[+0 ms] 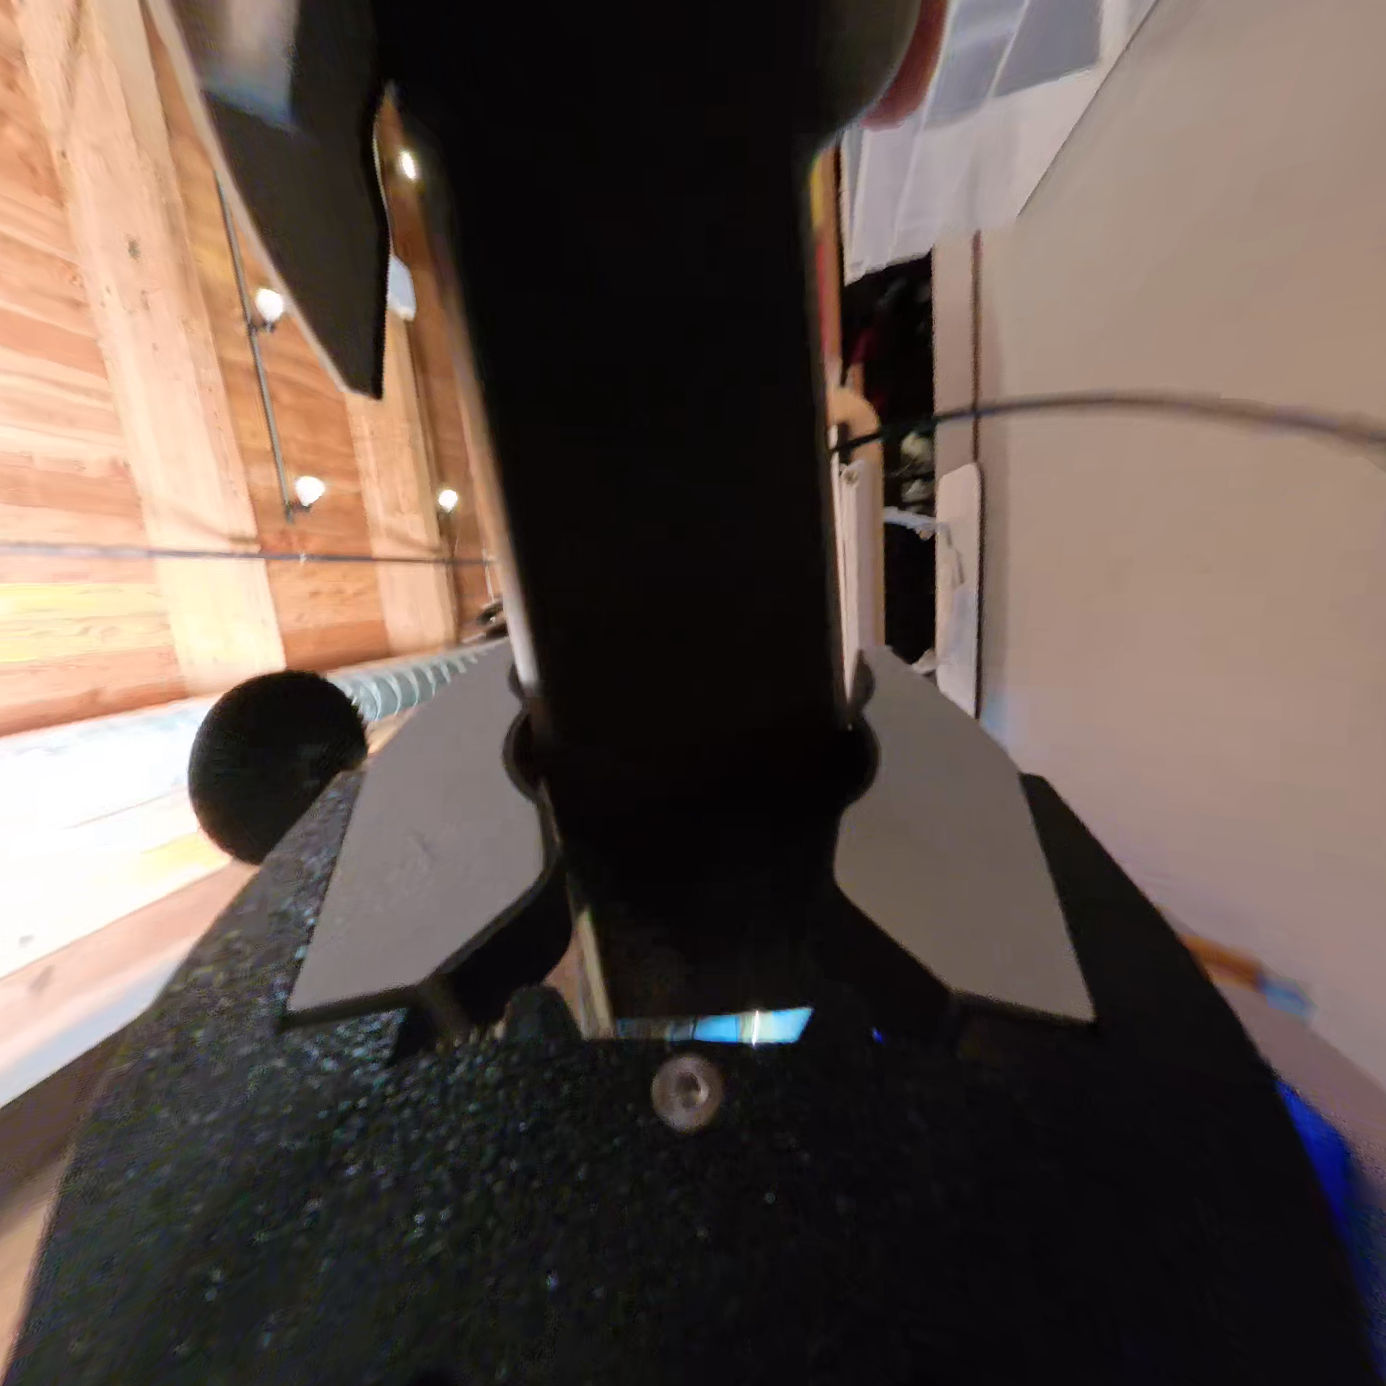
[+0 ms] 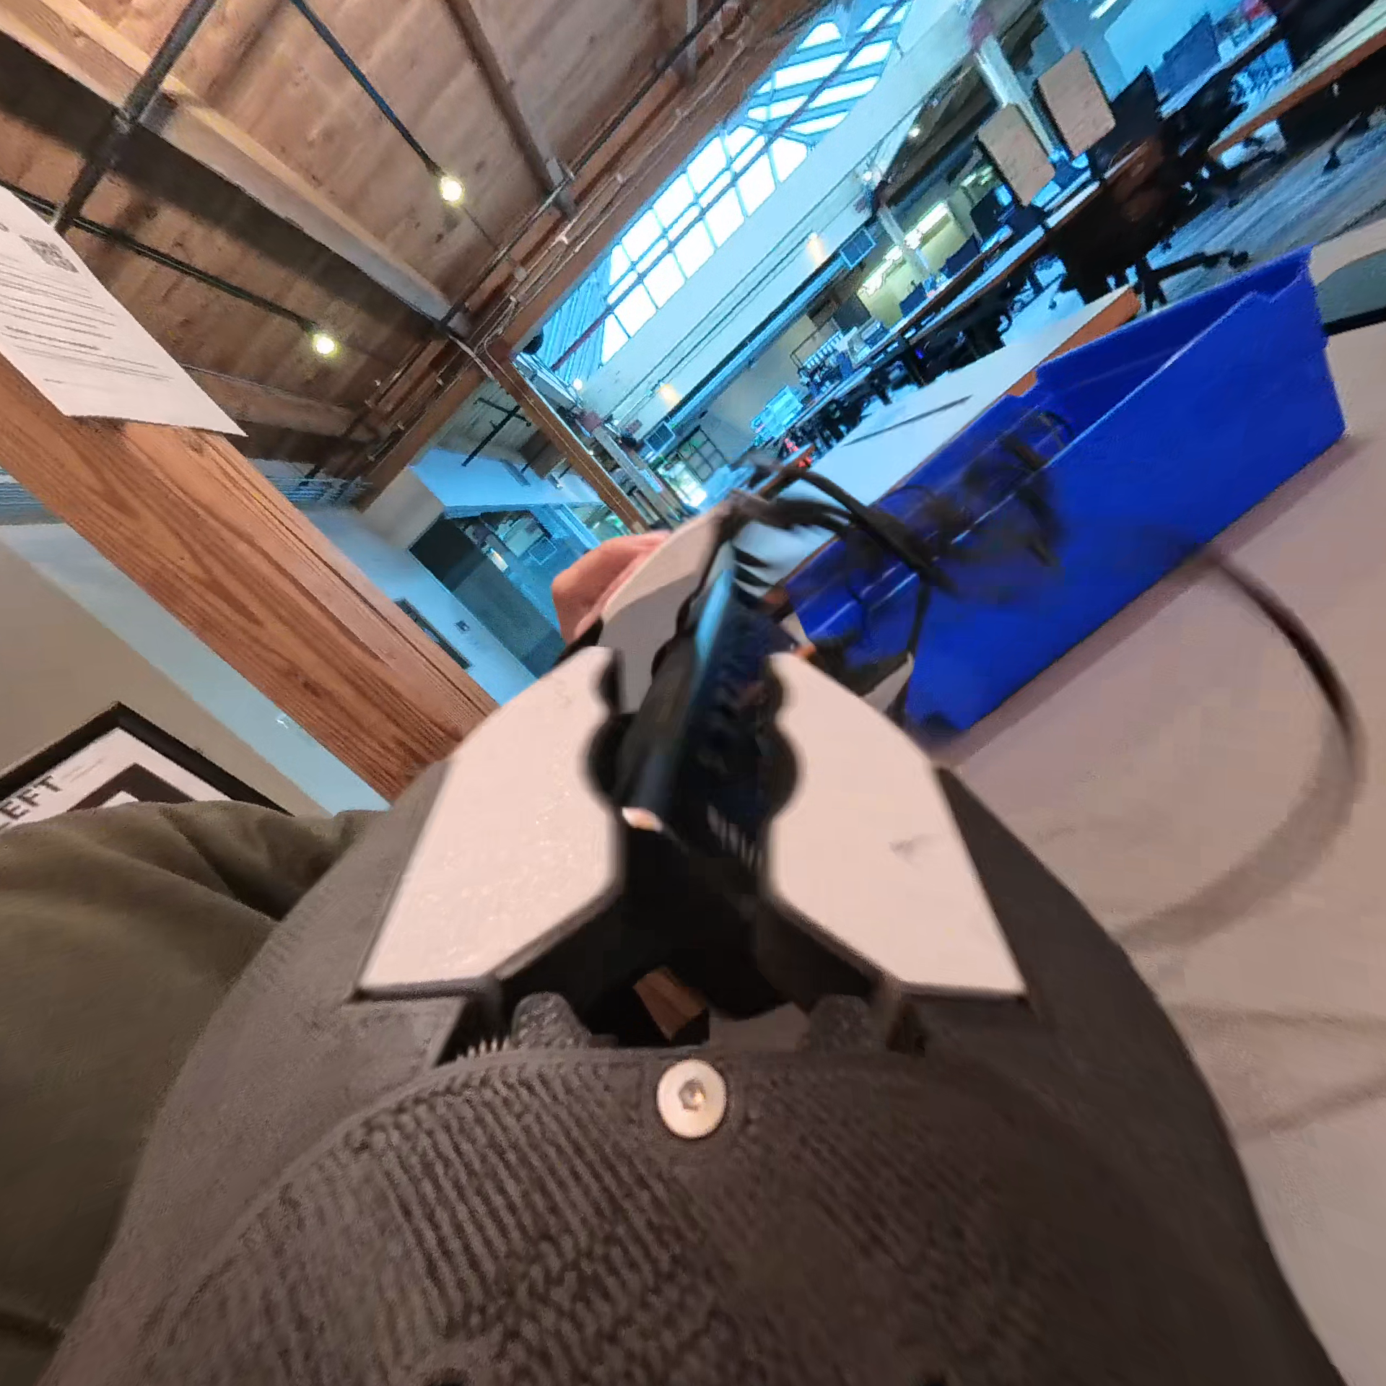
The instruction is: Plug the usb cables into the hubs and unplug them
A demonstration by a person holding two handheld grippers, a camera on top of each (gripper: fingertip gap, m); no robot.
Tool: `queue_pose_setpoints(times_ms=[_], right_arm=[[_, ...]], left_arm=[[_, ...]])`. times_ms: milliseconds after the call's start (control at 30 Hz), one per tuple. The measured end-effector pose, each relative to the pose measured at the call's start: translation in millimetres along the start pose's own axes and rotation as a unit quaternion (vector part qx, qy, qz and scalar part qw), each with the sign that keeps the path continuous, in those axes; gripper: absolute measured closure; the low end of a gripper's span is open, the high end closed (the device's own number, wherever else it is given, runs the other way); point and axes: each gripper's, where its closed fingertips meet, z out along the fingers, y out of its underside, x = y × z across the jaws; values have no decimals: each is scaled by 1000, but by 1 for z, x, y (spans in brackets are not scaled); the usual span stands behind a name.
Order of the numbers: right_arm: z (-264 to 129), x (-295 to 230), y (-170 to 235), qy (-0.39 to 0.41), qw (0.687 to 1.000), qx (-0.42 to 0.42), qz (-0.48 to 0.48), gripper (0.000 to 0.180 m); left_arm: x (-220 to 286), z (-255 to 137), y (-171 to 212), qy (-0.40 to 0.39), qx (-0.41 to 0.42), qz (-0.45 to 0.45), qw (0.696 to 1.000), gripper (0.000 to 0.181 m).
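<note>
In the right wrist view a long black USB hub (image 2: 690, 720) stands on edge between my right gripper's (image 2: 694, 675) grey fingers, which are shut on its sides. Black cables (image 2: 877, 525) leave its far end, blurred by motion. Beyond it a finger (image 2: 660, 585) of the left gripper and a hand (image 2: 592, 585) show at the hub's far part. In the left wrist view the hub (image 1: 660, 450) is a wide black shape that fills the space between my left gripper's (image 1: 690, 675) spread fingers. The left jaws are open around it.
A blue bin (image 2: 1125, 480) holding black cables stands on the grey table (image 2: 1125, 862) to the right. A black cable (image 2: 1335, 720) loops over the table. A wooden post (image 2: 225, 540) and a green sleeve (image 2: 112, 937) are at the left. A white wall (image 1: 1162, 375) is to the right.
</note>
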Motion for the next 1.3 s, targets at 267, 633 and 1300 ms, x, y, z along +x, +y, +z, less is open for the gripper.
queue_pose_setpoints(times_ms=[267,633,1300], right_arm=[[-19,37,4,64,997,-28,-25,155],[-26,32,6,148,901,-108,-394,76],[4,-33,27,7,877,-155,-456,109]], left_arm=[[64,13,-3,101,-1,-51,994,133],[36,14,11,120,0,-254,960,135],[37,-31,-113,425,215,-498,725,102]])
